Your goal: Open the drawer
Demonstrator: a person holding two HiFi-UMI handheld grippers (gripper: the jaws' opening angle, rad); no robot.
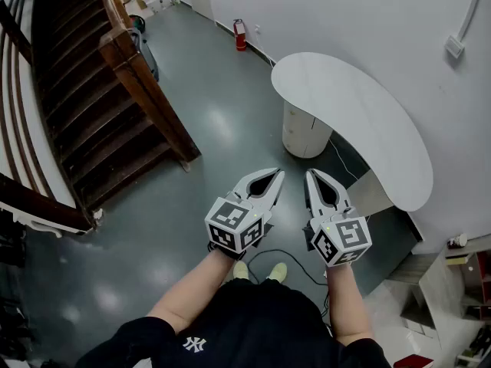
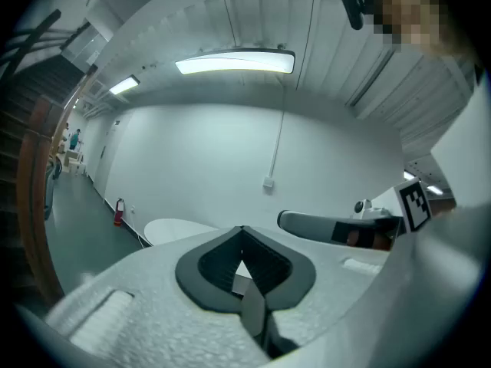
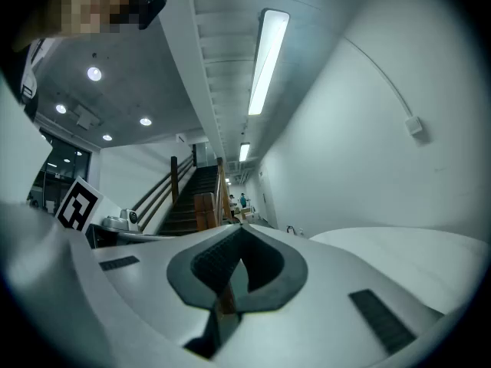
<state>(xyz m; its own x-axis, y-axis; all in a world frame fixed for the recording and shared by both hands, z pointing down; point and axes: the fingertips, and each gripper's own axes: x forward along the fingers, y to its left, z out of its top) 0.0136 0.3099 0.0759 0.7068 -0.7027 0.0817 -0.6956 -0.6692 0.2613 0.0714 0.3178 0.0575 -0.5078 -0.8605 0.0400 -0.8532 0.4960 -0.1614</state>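
A white round drawer cabinet (image 1: 304, 133) stands under the curved white table (image 1: 360, 113), ahead of both grippers and well apart from them. Its drawer fronts look closed. My left gripper (image 1: 278, 173) is held at waist height with its jaws together and nothing between them; in the left gripper view the tips (image 2: 242, 228) meet in front of the tabletop (image 2: 176, 228). My right gripper (image 1: 311, 173) is beside it, also shut and holding nothing, its tips (image 3: 240, 227) meeting. The tabletop (image 3: 414, 251) lies to the right in the right gripper view.
A wooden staircase (image 1: 100, 98) with a heavy newel post rises at the left. A red fire extinguisher (image 1: 240, 35) stands by the far wall. A black cable (image 1: 295, 259) lies on the grey floor near the person's feet. Shelving (image 1: 460, 297) is at the right.
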